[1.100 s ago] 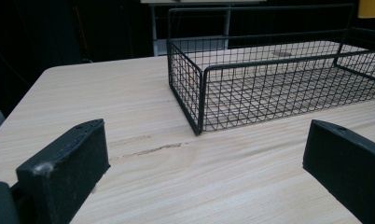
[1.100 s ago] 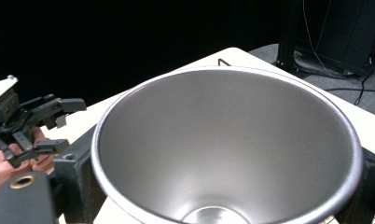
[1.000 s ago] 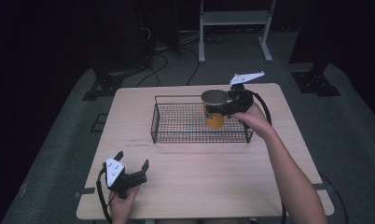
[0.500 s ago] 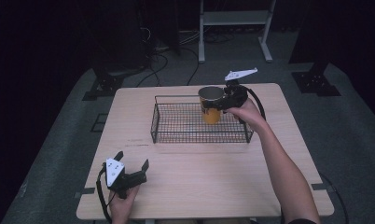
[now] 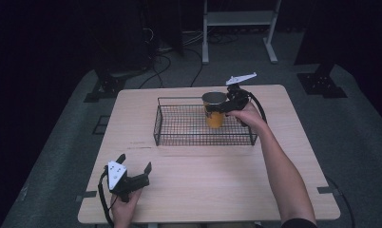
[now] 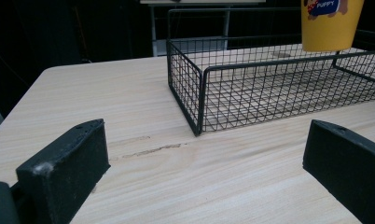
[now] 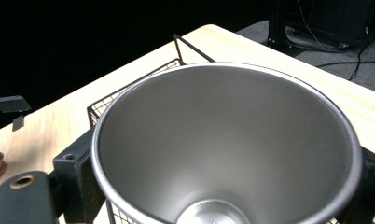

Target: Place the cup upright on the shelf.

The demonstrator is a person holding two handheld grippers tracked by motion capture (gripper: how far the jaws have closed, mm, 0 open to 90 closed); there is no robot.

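Observation:
A yellow cup [image 5: 214,114] with a steel inside is upright over the far right part of the black wire basket [image 5: 157,124]. My right gripper [image 5: 225,102] is shut on its rim. In the right gripper view the steel bowl of the cup [image 7: 232,140] sits between the fingers [image 7: 76,173]. In the left gripper view the cup [image 6: 330,25] hangs over the basket [image 6: 202,88]; I cannot tell if its base touches the mesh. My left gripper [image 5: 134,167] rests open on the table near the front left, nothing between its fingers [image 6: 66,170].
The wooden table [image 5: 217,185] has bare room in front of the basket and on both sides. A scratch [image 6: 150,150] marks the wood ahead of the left gripper. Beyond the far edge lie floor cables and a white stand [image 5: 239,19].
The right gripper has carried the cup a little to the left over the basket. The left gripper has stayed where it was.

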